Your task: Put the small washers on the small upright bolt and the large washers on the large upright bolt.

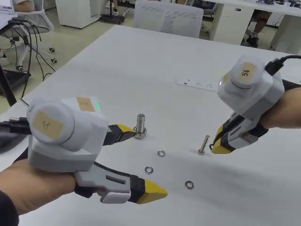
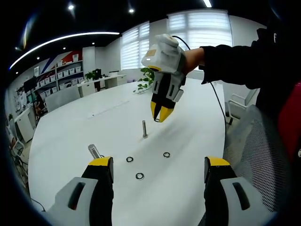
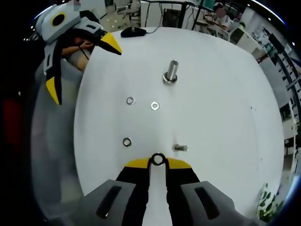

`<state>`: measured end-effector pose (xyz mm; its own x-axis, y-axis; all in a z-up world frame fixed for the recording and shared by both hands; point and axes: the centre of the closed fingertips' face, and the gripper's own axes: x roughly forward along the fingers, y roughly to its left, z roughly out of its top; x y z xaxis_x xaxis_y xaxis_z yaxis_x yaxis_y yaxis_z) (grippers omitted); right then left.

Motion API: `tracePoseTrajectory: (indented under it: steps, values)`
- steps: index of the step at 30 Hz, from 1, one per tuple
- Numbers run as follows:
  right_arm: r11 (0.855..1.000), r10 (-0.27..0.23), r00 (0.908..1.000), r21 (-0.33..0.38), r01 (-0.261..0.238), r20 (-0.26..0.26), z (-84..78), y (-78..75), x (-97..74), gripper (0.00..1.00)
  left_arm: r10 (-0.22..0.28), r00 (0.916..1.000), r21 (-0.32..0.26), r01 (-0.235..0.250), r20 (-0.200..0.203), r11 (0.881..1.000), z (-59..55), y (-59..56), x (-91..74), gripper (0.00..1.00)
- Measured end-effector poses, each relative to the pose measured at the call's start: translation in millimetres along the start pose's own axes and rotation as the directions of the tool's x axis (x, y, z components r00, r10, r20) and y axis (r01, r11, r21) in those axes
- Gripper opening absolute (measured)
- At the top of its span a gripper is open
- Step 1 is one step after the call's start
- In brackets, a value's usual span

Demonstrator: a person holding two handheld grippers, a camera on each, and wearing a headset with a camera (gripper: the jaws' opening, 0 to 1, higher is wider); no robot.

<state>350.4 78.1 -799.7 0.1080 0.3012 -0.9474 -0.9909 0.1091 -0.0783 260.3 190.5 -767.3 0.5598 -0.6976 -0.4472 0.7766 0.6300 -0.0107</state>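
step: getting a washer (image 3: 158, 154) onto the small bolt (image 1: 203, 145), by the look of it; ring in the grip, not threaded on yet
right gripper (image 3: 158, 163): clenched on that washer, pinched right at the yellow tips with the hole showing between them
where that puts it: hanging just beside the top of the small bolt, off to one side, not lined up over it
washer size: too small to call large or small from here; guessing small, given which bolt it's next to
left gripper (image 2: 158, 162): spread wide, nothing in it, nothing touched; one tip close to the large bolt (image 1: 140, 126), the other out over bare tabletop (image 1: 141, 70)
large bolt: standing upright on its head, well apart from the small one; no telling whether anything is on it already
loose washers (image 1: 149, 170): three lying flat on the tabletop between the two bolts, all apart from each other
next move, best guess: shift the ring sideways until the hole sits over the small bolt's tip, level it out, lower, then let go
thing to watch: skinny bolt, probably tips over easily if the gripper bumps it on the way in
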Motion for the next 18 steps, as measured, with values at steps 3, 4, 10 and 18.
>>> tracePoseTrajectory:
  steps: [3,4,10,18]
  values:
    - [1.000,-0.011,0.9999,0.005,0.011,0.009,2.5,-6.5,-1.8,0.13,0.001,1.0000,-0.002,-0.001,0.000,1.000,-0.4,-0.1,-0.2,0.79]
    - [1.000,-0.015,0.9998,0.004,0.015,0.009,3.1,-7.9,-1.5,0.13,0.001,1.0000,-0.001,-0.001,0.000,1.000,-0.5,-0.2,-0.2,0.79]
    - [0.999,-0.039,0.9993,-0.004,0.039,0.001,4.9,-22.1,4.5,0.13,0.003,1.0000,-0.004,-0.003,0.001,1.000,-0.6,-0.1,-0.6,0.79]
    - [0.999,-0.041,0.9991,-0.006,0.041,-0.006,5.2,-32.6,10.0,0.13,0.005,1.0000,-0.009,-0.005,0.000,1.000,-1.4,0.9,-0.1,0.79]
